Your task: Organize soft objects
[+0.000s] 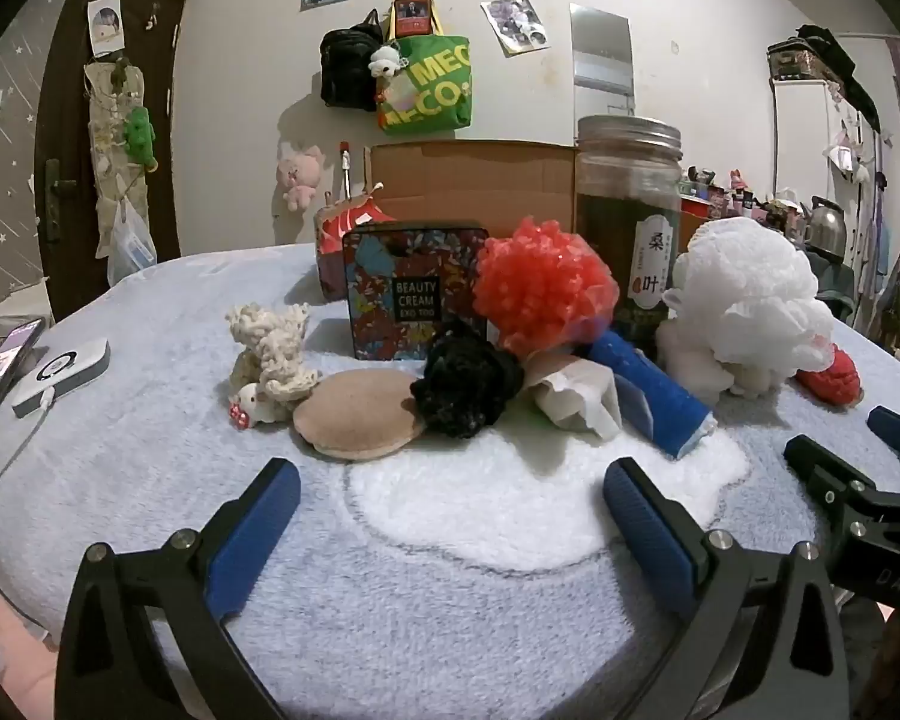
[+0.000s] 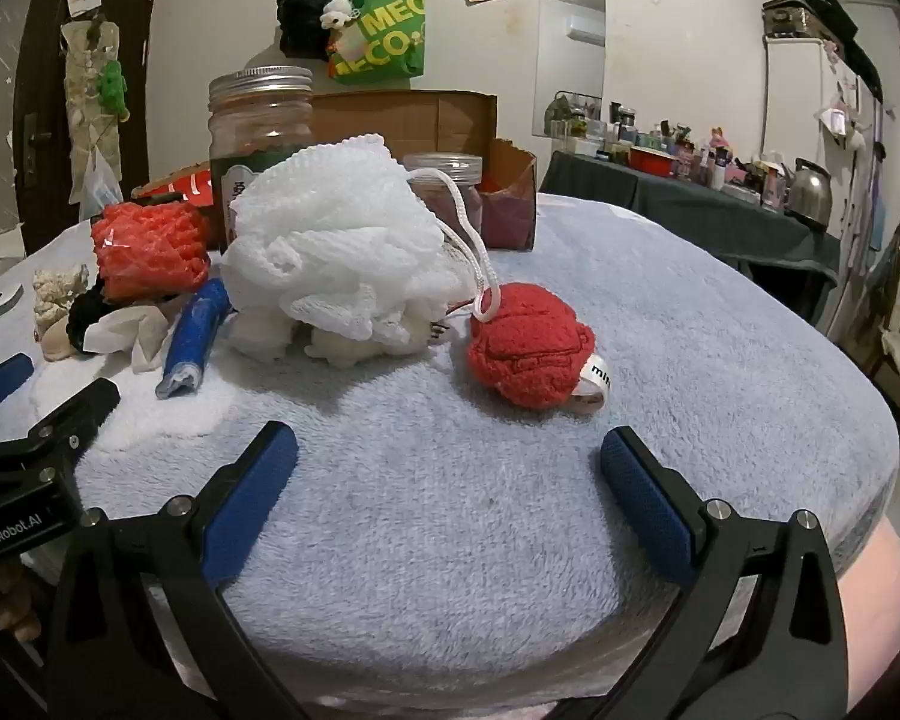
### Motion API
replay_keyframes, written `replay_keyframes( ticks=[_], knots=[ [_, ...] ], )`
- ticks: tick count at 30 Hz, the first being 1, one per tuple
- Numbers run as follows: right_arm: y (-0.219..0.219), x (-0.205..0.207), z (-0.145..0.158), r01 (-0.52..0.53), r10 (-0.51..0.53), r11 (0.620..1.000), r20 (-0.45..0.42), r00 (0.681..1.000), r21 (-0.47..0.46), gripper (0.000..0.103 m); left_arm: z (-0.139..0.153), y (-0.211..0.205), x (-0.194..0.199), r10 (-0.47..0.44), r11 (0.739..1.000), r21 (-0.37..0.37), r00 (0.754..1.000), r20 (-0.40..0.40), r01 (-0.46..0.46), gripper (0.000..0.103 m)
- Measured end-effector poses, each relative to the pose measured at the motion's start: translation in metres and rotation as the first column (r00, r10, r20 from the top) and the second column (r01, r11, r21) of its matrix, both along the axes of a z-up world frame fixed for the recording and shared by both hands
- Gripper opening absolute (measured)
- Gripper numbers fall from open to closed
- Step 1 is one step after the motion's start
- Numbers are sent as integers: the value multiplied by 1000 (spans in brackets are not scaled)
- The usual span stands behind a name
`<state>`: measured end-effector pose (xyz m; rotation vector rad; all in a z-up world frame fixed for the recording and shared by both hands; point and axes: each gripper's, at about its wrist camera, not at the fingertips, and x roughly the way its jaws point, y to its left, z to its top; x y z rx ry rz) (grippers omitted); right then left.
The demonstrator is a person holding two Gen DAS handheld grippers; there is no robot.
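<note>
Soft objects lie in a row on the fluffy blue blanket (image 1: 450,600). In the left wrist view: a cream knitted toy (image 1: 270,354), a tan round puff (image 1: 360,414), a black scrunchie (image 1: 465,384), a red-orange mesh ball (image 1: 543,288), crumpled tissue (image 1: 576,396), a blue roll (image 1: 648,390), a white bath pouf (image 1: 744,306). In the right wrist view, the white pouf (image 2: 336,240) sits beside a red plush ball (image 2: 528,348). My left gripper (image 1: 450,498) is open and empty, short of the puff. My right gripper (image 2: 447,462) is open and empty, just before the red ball.
A Beauty Cream tin (image 1: 414,294), a tall glass jar (image 1: 627,222) and a cardboard box (image 1: 474,180) stand behind the soft things. A phone and a white device (image 1: 60,372) lie at the left. A small jar (image 2: 444,192) stands behind the pouf.
</note>
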<state>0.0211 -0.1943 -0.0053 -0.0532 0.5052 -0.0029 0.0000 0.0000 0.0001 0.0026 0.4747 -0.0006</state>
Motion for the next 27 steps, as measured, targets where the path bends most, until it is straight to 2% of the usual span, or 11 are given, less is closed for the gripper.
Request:
replay_keyframes(
  ticks=[27],
  knots=[
    [0,0,0,0,0,1000,-2,1000,0,103,0,0,0,2,1000,-1,1000,-1,-2,103]
  ],
)
